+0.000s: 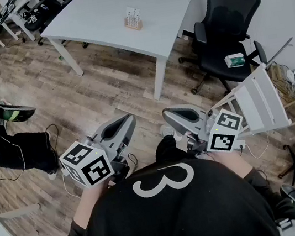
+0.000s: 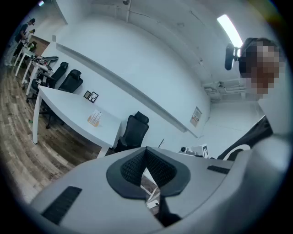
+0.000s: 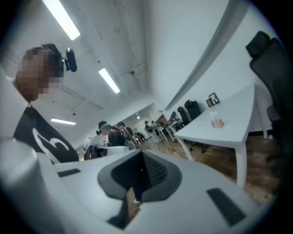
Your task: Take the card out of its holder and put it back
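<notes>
The card stands in its small wooden holder (image 1: 132, 19) on the white table (image 1: 97, 16), far ahead of me. It also shows as a small white card in its holder (image 2: 94, 119) in the left gripper view, and the same holder (image 3: 215, 119) appears in the right gripper view. I hold both grippers close to my body, above the wooden floor and well short of the table. My left gripper (image 1: 127, 119) (image 2: 145, 160) has its jaws together with nothing between them. My right gripper (image 1: 170, 114) (image 3: 141, 167) is shut and empty too.
A black office chair (image 1: 227, 23) stands to the right of the table, with a white slatted rack (image 1: 258, 96) nearer me on the right. Another person's legs and cables (image 1: 13, 151) are on the floor at left. More desks (image 1: 2, 18) stand at the far left.
</notes>
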`<state>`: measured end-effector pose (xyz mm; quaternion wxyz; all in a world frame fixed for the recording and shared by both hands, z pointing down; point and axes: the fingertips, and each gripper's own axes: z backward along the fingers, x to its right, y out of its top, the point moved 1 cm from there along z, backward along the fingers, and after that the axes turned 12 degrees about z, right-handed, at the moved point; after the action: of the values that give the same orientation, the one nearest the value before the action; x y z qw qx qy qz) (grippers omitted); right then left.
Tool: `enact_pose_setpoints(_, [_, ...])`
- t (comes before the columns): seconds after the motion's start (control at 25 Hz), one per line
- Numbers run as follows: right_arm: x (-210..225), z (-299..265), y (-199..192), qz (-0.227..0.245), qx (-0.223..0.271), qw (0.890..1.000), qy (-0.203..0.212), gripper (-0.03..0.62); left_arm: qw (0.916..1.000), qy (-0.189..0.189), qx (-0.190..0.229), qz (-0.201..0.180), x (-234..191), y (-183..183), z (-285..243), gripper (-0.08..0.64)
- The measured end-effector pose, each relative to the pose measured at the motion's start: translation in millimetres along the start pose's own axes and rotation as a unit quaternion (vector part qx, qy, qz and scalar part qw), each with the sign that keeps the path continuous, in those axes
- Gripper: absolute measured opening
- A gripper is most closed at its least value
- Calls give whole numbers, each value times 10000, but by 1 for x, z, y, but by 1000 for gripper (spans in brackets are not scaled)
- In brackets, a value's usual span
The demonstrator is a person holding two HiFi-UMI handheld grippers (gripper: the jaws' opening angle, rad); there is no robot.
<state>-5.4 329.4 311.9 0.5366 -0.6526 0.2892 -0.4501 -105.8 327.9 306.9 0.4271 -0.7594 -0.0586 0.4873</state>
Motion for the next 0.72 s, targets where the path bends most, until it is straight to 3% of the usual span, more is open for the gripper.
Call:
enact_pose_setpoints(0.32, [7, -3, 1, 22, -14, 10000, -1, 9, 10000, 11, 33, 8, -4, 6, -4, 14])
enact_pose_setpoints(0.72, [50, -24, 9, -97, -95, 9999, 52, 9, 9999, 85, 29, 76, -27, 27, -34, 14])
